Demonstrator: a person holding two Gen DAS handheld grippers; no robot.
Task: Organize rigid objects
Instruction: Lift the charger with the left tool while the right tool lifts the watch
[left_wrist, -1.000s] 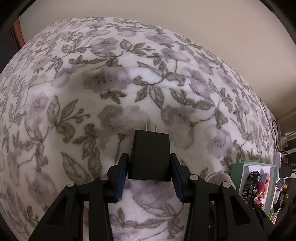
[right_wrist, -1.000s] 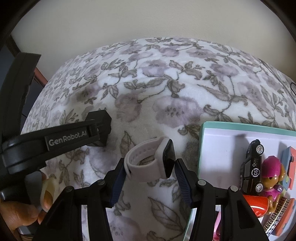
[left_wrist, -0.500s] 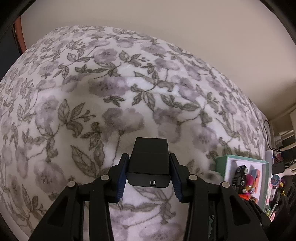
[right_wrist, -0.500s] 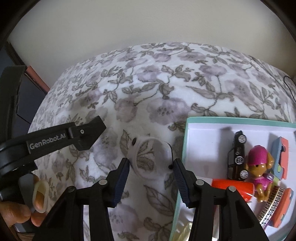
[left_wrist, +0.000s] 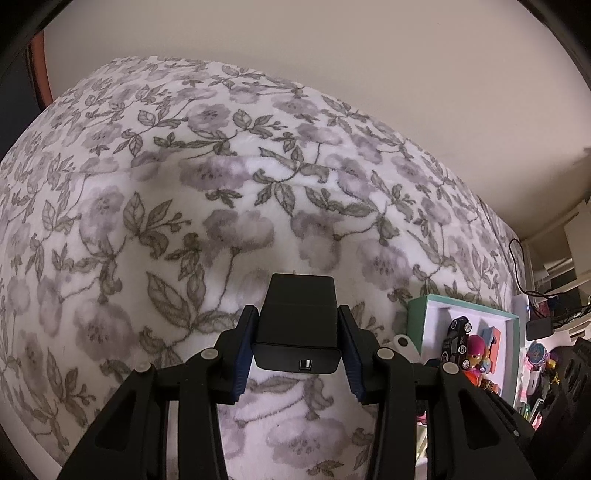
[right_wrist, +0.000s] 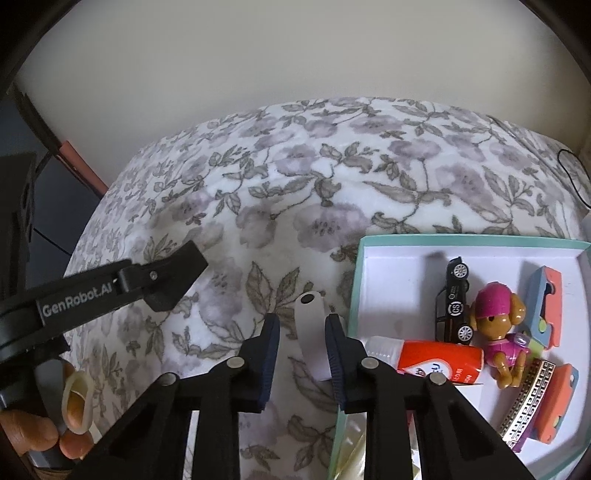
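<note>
My left gripper (left_wrist: 298, 338) is shut on a black power adapter (left_wrist: 298, 328) and holds it above the floral blanket (left_wrist: 221, 206). My right gripper (right_wrist: 302, 334) is shut on the white band of a smartwatch (right_wrist: 312, 332), which hangs between the blue pads just left of the teal-rimmed white box (right_wrist: 399, 245). The watch face is hidden. The box (left_wrist: 424, 306) also shows at lower right in the left wrist view. The left gripper's body (right_wrist: 110, 291) reaches in from the left in the right wrist view.
The box holds a black toy car (right_wrist: 452, 299), a pink-hatted dog figure (right_wrist: 498, 325), an orange tube (right_wrist: 436, 360), coloured blocks (right_wrist: 545, 295) and a patterned bracelet (right_wrist: 528, 398). Cables and shelves with clutter (left_wrist: 546, 317) stand at far right. A wall backs the bed.
The right gripper has closed on the watch band and moved toward the box; the watch has turned so only the strap shows. The left gripper has risen and tilted with the adapter.
</note>
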